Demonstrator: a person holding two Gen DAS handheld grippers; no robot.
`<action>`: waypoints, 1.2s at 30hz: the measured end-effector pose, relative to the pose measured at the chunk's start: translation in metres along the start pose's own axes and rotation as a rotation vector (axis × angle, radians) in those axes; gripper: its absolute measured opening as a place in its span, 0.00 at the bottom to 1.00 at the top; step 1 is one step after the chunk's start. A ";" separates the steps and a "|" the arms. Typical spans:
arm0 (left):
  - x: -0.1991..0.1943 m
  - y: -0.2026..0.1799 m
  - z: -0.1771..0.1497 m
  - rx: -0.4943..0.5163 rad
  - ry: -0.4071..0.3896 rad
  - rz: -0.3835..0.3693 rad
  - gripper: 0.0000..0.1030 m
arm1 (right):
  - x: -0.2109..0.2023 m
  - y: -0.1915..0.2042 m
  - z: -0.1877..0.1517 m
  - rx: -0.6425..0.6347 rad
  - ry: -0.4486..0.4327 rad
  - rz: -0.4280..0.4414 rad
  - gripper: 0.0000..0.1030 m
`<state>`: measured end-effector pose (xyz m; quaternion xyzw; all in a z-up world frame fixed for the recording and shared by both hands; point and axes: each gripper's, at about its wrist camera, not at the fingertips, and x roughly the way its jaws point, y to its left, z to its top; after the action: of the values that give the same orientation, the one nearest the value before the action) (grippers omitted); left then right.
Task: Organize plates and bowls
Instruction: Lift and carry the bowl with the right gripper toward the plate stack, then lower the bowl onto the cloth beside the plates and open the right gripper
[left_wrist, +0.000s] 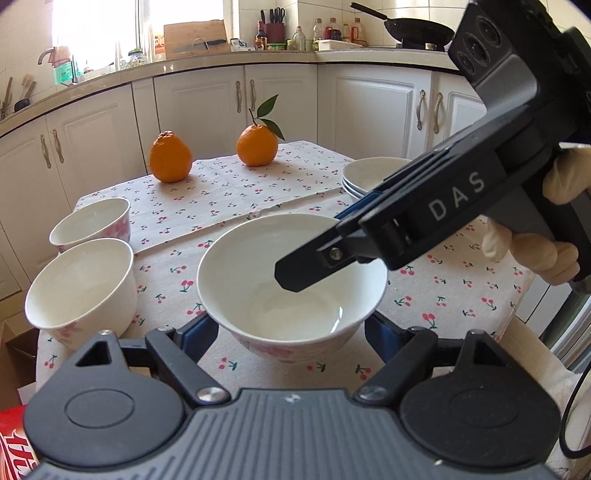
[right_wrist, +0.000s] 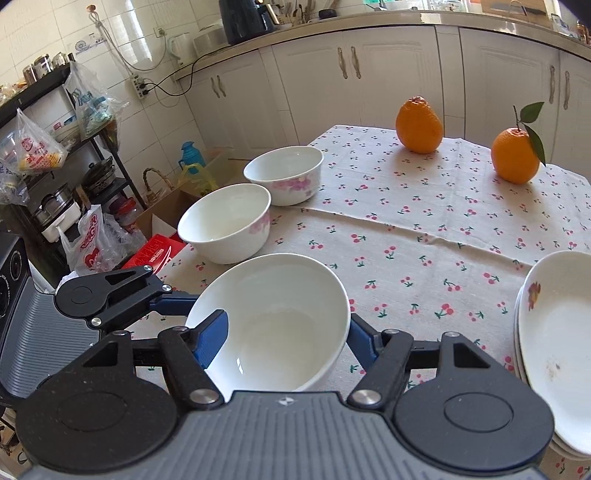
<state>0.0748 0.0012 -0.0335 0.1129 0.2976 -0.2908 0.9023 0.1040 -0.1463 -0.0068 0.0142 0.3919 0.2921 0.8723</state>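
Note:
A white bowl with pink flowers (left_wrist: 288, 280) sits between the blue pads of my left gripper (left_wrist: 288, 326), which is shut on its lower sides. My right gripper (left_wrist: 319, 249) reaches in from the right: one finger hangs inside the bowl and the other stands outside the rim, without pressing the wall. In the right wrist view the same bowl (right_wrist: 280, 325) lies between the fingers of my right gripper (right_wrist: 286, 339), with the left pad inside it. Two more matching bowls (left_wrist: 81, 288) (left_wrist: 92, 225) stand at the table's left. A stack of white plates (left_wrist: 373, 173) (right_wrist: 554, 332) sits at the right.
Two oranges (left_wrist: 170, 157) (left_wrist: 256, 144) stand at the far side of the cherry-print tablecloth (left_wrist: 236, 199). White kitchen cabinets (left_wrist: 192, 110) run behind the table. A gloved hand (left_wrist: 535, 251) holds the right gripper. Bags and a shelf (right_wrist: 55, 166) crowd the floor left of the table.

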 end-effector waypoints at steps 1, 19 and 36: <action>0.002 -0.001 0.001 0.002 0.000 -0.003 0.83 | 0.000 -0.003 -0.001 0.005 -0.001 -0.004 0.73; 0.017 -0.003 0.001 -0.020 0.020 -0.016 0.83 | 0.008 -0.016 -0.003 0.042 0.008 -0.015 0.74; 0.002 0.004 -0.013 -0.052 0.025 0.024 0.96 | 0.002 -0.008 0.005 0.025 -0.032 -0.026 1.00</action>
<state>0.0718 0.0087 -0.0449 0.0964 0.3150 -0.2705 0.9046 0.1125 -0.1511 -0.0063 0.0247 0.3817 0.2754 0.8820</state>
